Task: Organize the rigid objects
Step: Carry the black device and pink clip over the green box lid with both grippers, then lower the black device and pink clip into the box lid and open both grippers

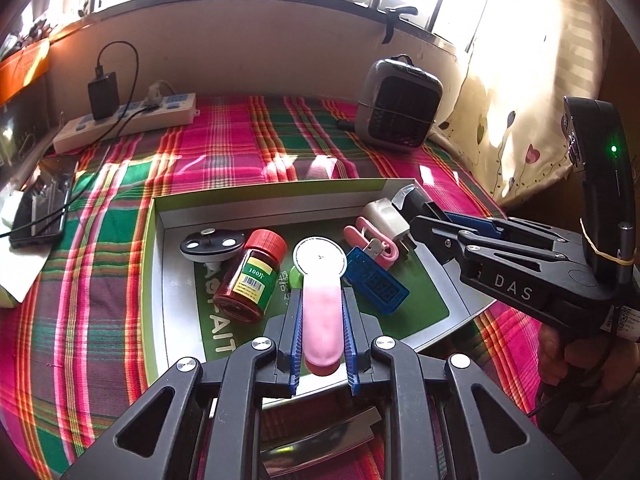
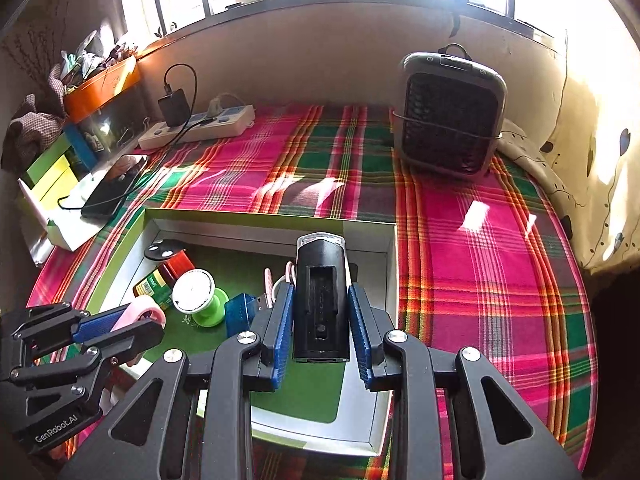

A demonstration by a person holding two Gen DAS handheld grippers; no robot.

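I am clamping my left gripper (image 1: 322, 340) on a pink, rounded plastic handle with a white round head (image 1: 321, 312), holding it over the shallow green-and-white cardboard box (image 1: 256, 191). My right gripper (image 2: 320, 332) is closing its blue pads on a black, oblong plastic device with a clear front end (image 2: 321, 296), above the box's right side. Lying in the box are a brown bottle with a red cap (image 1: 250, 276), a translucent blue rectangular gadget (image 1: 376, 286), a pink cable (image 1: 370, 240) and a white plug adapter (image 1: 386, 216). The box is sitting on a pink-and-green plaid cloth (image 1: 224, 148), with a grey grilled fan heater (image 2: 450, 114) and a white power strip (image 1: 128, 120) well behind.
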